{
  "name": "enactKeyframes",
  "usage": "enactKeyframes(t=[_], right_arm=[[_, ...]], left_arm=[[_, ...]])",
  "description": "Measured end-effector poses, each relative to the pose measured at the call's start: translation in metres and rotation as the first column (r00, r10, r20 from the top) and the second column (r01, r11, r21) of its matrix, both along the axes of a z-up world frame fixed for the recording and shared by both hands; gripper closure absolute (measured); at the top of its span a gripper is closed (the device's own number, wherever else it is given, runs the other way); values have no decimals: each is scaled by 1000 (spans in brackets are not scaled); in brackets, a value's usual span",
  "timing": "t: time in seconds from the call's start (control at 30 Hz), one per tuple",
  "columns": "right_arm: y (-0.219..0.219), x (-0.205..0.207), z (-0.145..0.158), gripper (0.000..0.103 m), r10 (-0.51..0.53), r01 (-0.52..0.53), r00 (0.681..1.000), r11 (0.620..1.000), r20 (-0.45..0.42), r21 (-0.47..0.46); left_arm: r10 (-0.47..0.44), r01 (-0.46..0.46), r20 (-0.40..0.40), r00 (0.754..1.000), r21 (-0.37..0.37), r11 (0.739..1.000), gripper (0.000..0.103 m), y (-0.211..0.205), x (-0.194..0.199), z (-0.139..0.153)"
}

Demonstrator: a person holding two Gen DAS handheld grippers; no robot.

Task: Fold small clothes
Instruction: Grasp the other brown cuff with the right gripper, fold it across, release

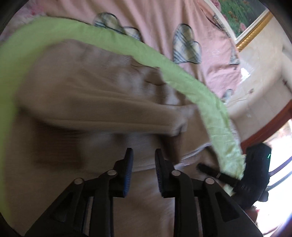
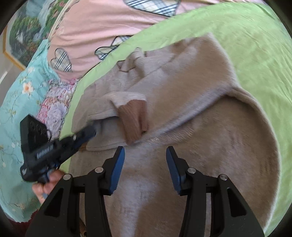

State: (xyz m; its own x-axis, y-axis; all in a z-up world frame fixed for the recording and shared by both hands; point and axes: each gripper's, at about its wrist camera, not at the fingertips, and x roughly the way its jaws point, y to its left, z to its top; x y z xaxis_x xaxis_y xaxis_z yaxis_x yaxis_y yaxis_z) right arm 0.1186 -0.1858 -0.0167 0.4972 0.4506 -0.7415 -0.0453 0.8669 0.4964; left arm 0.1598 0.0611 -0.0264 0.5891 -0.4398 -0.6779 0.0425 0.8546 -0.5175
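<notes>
A small beige knit sweater (image 2: pixel 182 102) lies on a light green cloth (image 2: pixel 246 36); it also shows in the left wrist view (image 1: pixel 82 91), blurred. One sleeve is folded across the body, its ribbed cuff (image 2: pixel 134 120) turned up. My right gripper (image 2: pixel 145 153) is open and empty, just above the sweater's lower body. My left gripper (image 1: pixel 143 155) is open and empty over the sweater. In the right wrist view the left gripper (image 2: pixel 91 132) sits at the sweater's left edge. In the left wrist view the right gripper (image 1: pixel 202 166) is low at the right.
The green cloth (image 1: pixel 191 82) lies on a pink bedsheet (image 1: pixel 164 21) with plaid hearts. A turquoise floral quilt (image 2: pixel 21 94) lies at the left. A framed picture (image 1: pixel 242 16) hangs on the wall beyond the bed.
</notes>
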Motion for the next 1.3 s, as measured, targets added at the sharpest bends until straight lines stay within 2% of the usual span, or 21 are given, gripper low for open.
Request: enactKeyframes(t=[0.1,0.23,0.33,0.43,0.47,0.5,0.53,0.57,0.67,0.7,0.73,0.8,0.9,1.0,1.17,1.23,1.3], right_arm=[[19,12,0,54,46,-46,999,998,20,-42],[44,30,-2,54,97,-91,994,985,39,-146],[63,45,-12,54,133,-119,991,954,31,-275],[69,53,-18,55,145,-118,989,921,43,-372],[69,55,-18,57,148,-118,988,913,48,-390],[67,57,-16,76,153,-119,987,911,56,-395],[64,59,-11,85,155,-115,986,907,68,-405],[60,58,-5,86,154,-107,984,906,85,-409],[32,46,43,89,118,-6,964,904,236,-427],[23,42,56,89,103,33,954,897,281,-441],[11,35,71,90,91,83,937,879,336,-470],[-9,30,78,90,80,117,933,856,351,-504],[-27,31,62,90,90,80,950,857,301,-510],[-27,30,34,90,110,22,967,865,231,-502],[-18,22,15,89,159,-51,969,876,188,-480],[-16,21,8,87,181,-83,972,863,152,-498],[-23,15,7,84,185,-110,975,883,123,-456]], left_arm=[[103,-104,18,995,108,989,64,36,-16,4],[273,-263,-6,962,249,932,63,86,-12,-3],[341,-318,-26,940,302,899,63,107,2,-14],[362,-333,-42,931,307,892,63,117,18,-23],[362,-331,-44,931,313,890,63,120,21,-24],[364,-331,-44,930,326,885,64,118,26,-26],[368,-332,-41,929,349,876,64,117,32,-28],[369,-332,-38,929,362,871,64,114,35,-28],[374,-334,-22,927,400,853,64,109,40,-26],[374,-334,-20,927,406,851,59,106,40,-27],[366,-326,-23,930,402,856,59,105,40,-28],[373,-335,-10,928,416,846,59,100,41,-26],[399,-359,-12,917,415,836,62,97,37,-26],[441,-402,-12,897,389,829,62,105,29,-25],[459,-424,-30,888,334,842,62,118,21,-27],[462,-428,-36,886,317,846,62,121,21,-27],[465,-434,-46,884,289,853,62,124,21,-28]])
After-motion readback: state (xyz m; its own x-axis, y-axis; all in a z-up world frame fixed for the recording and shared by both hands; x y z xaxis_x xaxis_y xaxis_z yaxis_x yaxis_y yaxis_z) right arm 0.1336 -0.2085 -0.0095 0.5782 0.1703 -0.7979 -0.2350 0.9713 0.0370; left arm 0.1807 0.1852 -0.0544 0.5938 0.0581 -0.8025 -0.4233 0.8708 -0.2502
